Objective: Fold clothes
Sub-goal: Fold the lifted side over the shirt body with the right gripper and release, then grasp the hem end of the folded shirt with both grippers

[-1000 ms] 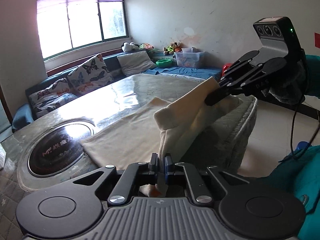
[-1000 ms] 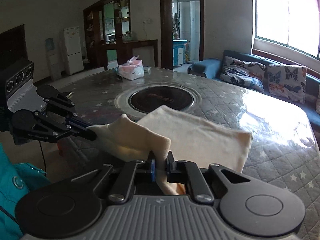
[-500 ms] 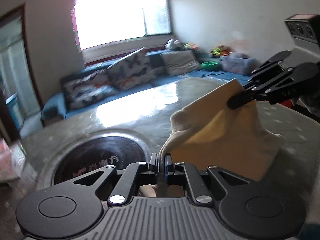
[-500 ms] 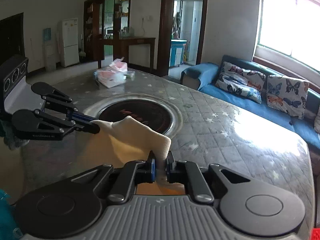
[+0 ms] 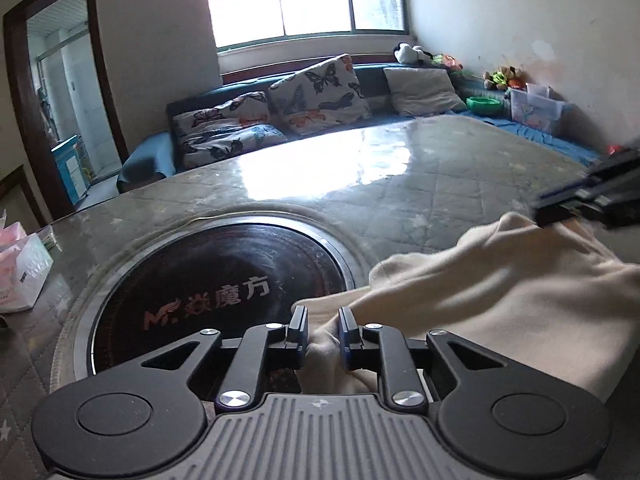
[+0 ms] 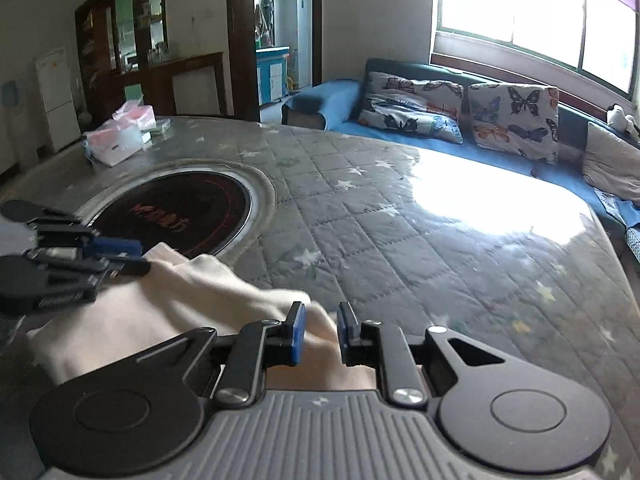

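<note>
A cream cloth [image 5: 500, 300] lies folded over on the quilted table, also in the right wrist view [image 6: 160, 304]. My left gripper [image 5: 323, 332] has its jaws parted a little, with a corner of the cloth lying between them. My right gripper [image 6: 319, 330] is also parted, with the other corner loose between its pads. Each gripper shows in the other's view: the right one at the right edge [image 5: 560, 208], the left one at the left edge [image 6: 132, 258]. Both sit low at the cloth's far edge.
A round black cooktop [image 5: 216, 292] is set in the table [image 6: 400, 240] just beyond the cloth. A pink tissue pack [image 6: 116, 140] lies at the far left. A sofa with butterfly cushions [image 6: 460, 116] stands beyond the table.
Both grippers carried the cloth's near edge up and over toward the cooktop, lowered it, and their jaws have parted from tightly shut to slightly open.
</note>
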The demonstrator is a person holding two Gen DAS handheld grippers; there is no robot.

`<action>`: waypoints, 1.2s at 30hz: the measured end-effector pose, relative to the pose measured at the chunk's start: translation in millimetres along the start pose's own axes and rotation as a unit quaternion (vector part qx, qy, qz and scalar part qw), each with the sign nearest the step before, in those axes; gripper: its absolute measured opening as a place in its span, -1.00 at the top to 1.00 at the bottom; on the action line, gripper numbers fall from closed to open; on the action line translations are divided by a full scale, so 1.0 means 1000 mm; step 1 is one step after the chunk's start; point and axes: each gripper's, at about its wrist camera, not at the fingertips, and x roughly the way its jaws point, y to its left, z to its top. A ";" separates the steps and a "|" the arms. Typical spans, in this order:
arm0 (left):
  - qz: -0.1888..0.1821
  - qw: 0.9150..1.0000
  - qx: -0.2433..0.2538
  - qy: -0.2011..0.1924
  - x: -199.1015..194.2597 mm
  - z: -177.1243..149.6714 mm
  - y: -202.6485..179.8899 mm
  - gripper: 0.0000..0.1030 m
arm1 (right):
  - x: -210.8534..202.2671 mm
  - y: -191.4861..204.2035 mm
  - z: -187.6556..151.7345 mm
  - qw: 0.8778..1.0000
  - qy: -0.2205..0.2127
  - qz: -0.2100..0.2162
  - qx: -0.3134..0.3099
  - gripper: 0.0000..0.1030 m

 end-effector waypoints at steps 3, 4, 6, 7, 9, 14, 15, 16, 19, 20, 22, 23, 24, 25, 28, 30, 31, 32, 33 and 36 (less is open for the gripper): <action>-0.009 1.000 -0.008 -0.008 -0.010 0.006 -0.005 0.63 | -0.015 -0.003 -0.011 1.000 0.000 0.008 0.007 0.69; -0.016 1.000 -0.010 -0.011 -0.012 0.008 -0.008 0.66 | -0.017 -0.003 -0.014 1.000 0.001 0.010 0.006 0.69; -0.036 0.999 -0.002 -0.013 -0.014 0.014 -0.016 0.69 | -0.014 -0.007 -0.019 1.000 0.011 0.008 0.009 0.69; -0.040 0.999 -0.001 -0.011 -0.012 0.015 -0.018 0.69 | -0.010 -0.010 -0.021 1.000 0.018 0.004 0.016 0.69; -0.048 0.999 0.002 -0.006 -0.009 0.017 -0.022 0.69 | -0.004 -0.018 -0.023 0.999 0.026 -0.005 0.033 0.69; -0.064 0.998 0.006 0.008 0.001 0.021 -0.031 0.69 | -0.011 -0.022 -0.020 0.999 0.010 -0.017 0.042 0.68; -0.066 0.998 0.009 0.010 0.003 0.023 -0.033 0.69 | -0.013 -0.022 -0.018 0.999 0.003 -0.017 0.041 0.68; -0.067 0.998 0.012 0.011 0.007 0.023 -0.034 0.69 | -0.013 -0.021 -0.016 0.999 -0.002 -0.014 0.039 0.68; -0.070 0.997 0.016 0.016 0.017 0.026 -0.041 0.69 | -0.005 -0.015 -0.007 0.999 -0.008 0.007 0.036 0.68; -0.067 0.997 0.018 0.019 0.020 0.027 -0.043 0.69 | 0.001 -0.012 -0.004 0.999 -0.005 0.013 0.032 0.68; -0.062 0.998 0.022 0.024 0.026 0.029 -0.046 0.68 | 0.012 -0.007 0.001 0.999 0.000 0.023 0.026 0.68; -0.058 0.998 0.024 0.025 0.029 0.029 -0.047 0.68 | 0.018 -0.005 0.002 0.999 0.005 0.025 0.024 0.68; -0.057 0.998 0.023 0.025 0.030 0.029 -0.047 0.65 | 0.024 -0.005 0.003 0.999 0.011 0.022 0.025 0.68; -0.056 0.998 0.021 0.025 0.032 0.030 -0.047 0.64 | 0.029 -0.006 0.002 0.999 0.017 0.018 0.029 0.68; -0.057 0.998 0.016 0.026 0.030 0.030 -0.044 0.63 | 0.038 -0.009 0.001 0.999 0.022 0.011 0.041 0.69; -0.058 0.998 0.011 0.022 0.023 0.030 -0.042 0.63 | 0.031 -0.008 0.001 0.999 0.016 0.008 0.037 0.69; -0.060 0.998 0.009 0.018 0.018 0.029 -0.042 0.63 | 0.026 -0.007 0.001 0.999 0.013 0.009 0.032 0.68; -0.061 0.998 0.008 0.015 0.013 0.028 -0.041 0.63 | 0.020 -0.006 0.000 1.000 0.010 0.012 0.024 0.66; -0.062 0.998 0.006 0.012 0.008 0.027 -0.041 0.63 | 0.014 -0.004 -0.001 1.000 0.007 0.015 0.016 0.64; -0.069 0.998 0.001 0.002 -0.009 0.022 -0.042 0.63 | -0.005 0.006 -0.006 1.000 0.004 0.028 -0.005 0.63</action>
